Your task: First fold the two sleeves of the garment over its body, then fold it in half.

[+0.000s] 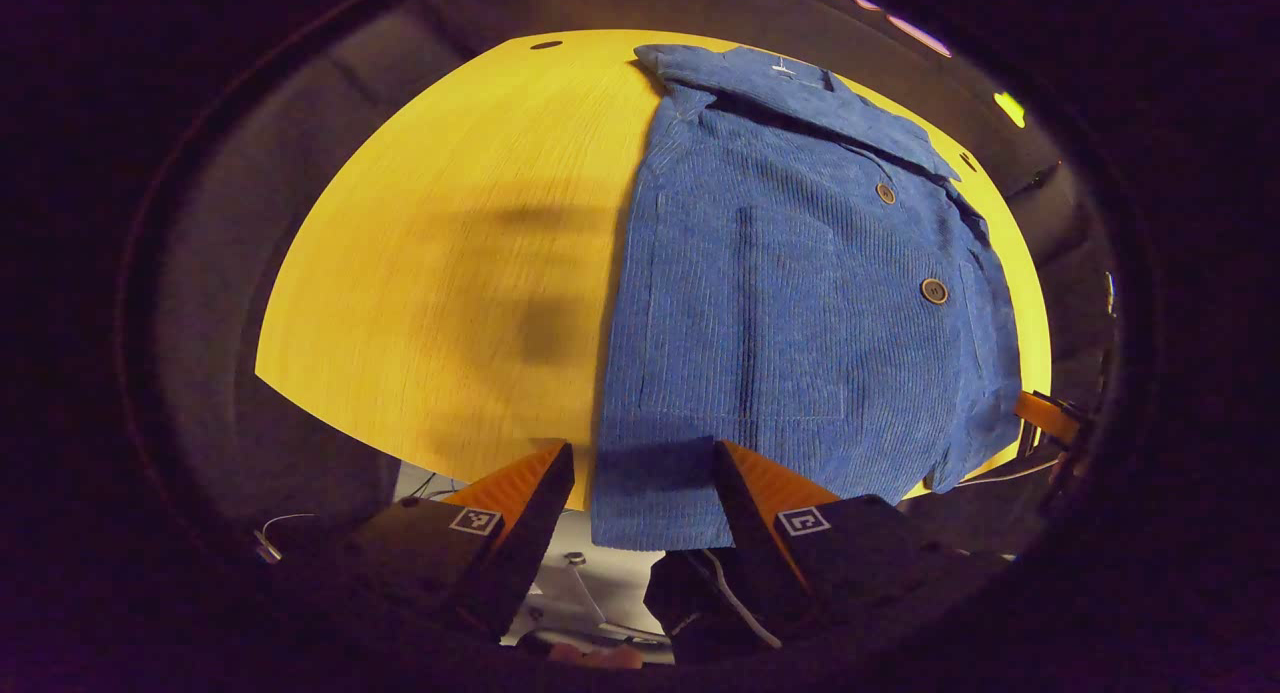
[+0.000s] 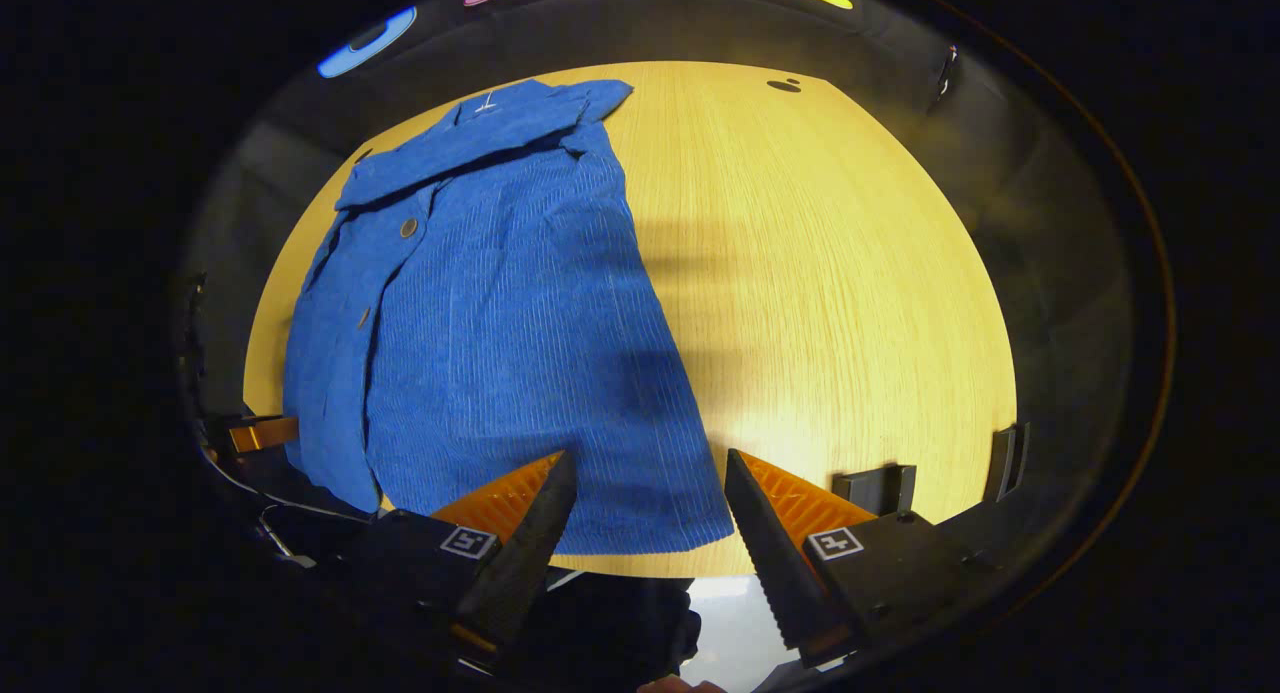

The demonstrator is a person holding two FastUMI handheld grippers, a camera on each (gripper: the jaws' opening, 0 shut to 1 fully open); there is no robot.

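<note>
The left tongs stand open with nothing between their fingers, poised above the near hem of the blue corduroy garment, whose bottom edge hangs slightly past the near rim of the counter. In the left gripper view the garment lies flat on the right half of the yellow wooden counter, collar toward the far edge, with two round buttons down its front and a patch pocket stitched on the near panel. The right tongs are likewise spread apart and empty, hovering over the garment's lower right corner by the counter's near edge. In the right gripper view the garment fills the left half of the counter, its collar far off, and bare wood spreads to the right. A soft shadow falls across the wood beside the cloth in both views. At the far left edge of the right gripper view a finger of the other tongs shows beside the garment's side.
</note>
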